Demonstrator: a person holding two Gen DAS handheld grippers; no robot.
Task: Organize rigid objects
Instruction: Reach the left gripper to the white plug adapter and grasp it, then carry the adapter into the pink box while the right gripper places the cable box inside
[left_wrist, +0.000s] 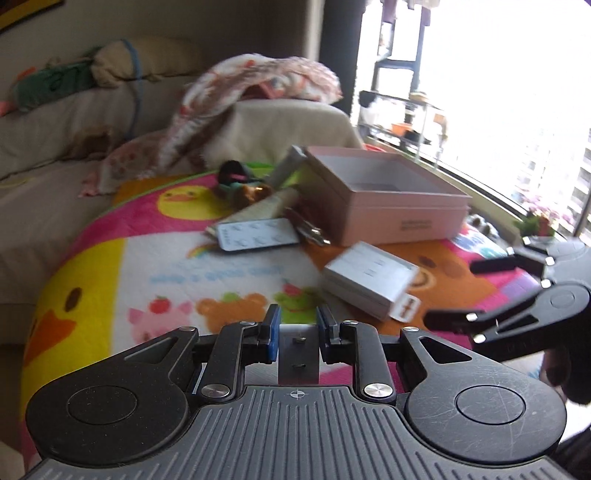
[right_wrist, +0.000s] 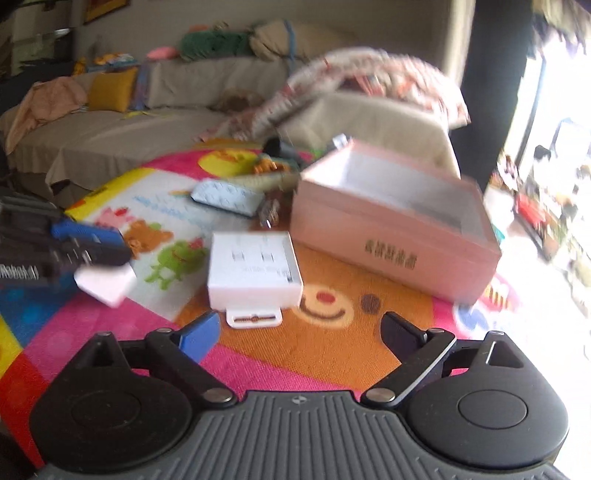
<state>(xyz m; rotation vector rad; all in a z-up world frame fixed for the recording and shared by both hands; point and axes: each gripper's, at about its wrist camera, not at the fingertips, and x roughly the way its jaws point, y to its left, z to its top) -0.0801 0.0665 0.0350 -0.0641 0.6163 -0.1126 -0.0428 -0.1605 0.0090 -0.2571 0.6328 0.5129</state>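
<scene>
My left gripper (left_wrist: 297, 317) is shut on a small white block (left_wrist: 297, 354), which also shows in the right wrist view (right_wrist: 105, 282) at the left under that gripper (right_wrist: 118, 245). A flat white box (right_wrist: 253, 273) with a hang tab lies on the colourful cartoon mat (right_wrist: 332, 343), just ahead of my right gripper (right_wrist: 299, 332). That gripper's jaws stand wide open with nothing between them. In the left wrist view the right gripper (left_wrist: 452, 291) reaches in from the right, near the white box (left_wrist: 369, 280). An open pink box (left_wrist: 388, 199) stands behind, looking empty.
Left of the pink box (right_wrist: 395, 221) lie a grey remote-like slab (left_wrist: 255, 234), metal keys (left_wrist: 310, 227), a small doll-like toy (left_wrist: 240, 181) and a tube. A covered sofa (left_wrist: 55, 122) with a floral cloth (left_wrist: 258, 81) runs behind. A bright window (left_wrist: 498, 92) is at the right.
</scene>
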